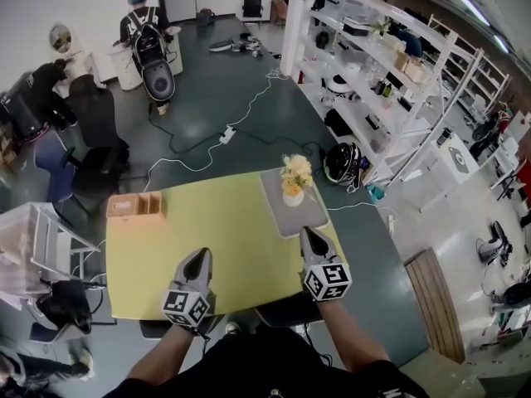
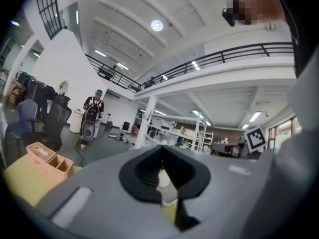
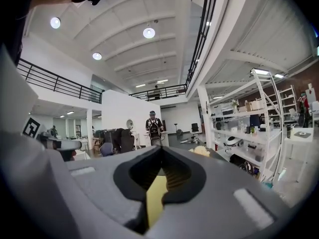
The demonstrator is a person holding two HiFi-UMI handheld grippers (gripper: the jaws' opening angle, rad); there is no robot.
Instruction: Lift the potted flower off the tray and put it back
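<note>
A yellow-green table is standing in a workshop hall. The potted flower is sitting on its grey tray, just ahead of the right hand-held gripper. That one and the left hand-held gripper are showing closed, empty jaws. The flower is probably light and top-heavy with fragile blooms, so grip the small white pot.

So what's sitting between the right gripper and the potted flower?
In the head view, only a bare strip of the grey tray lies between the right gripper and the potted flower.
</note>
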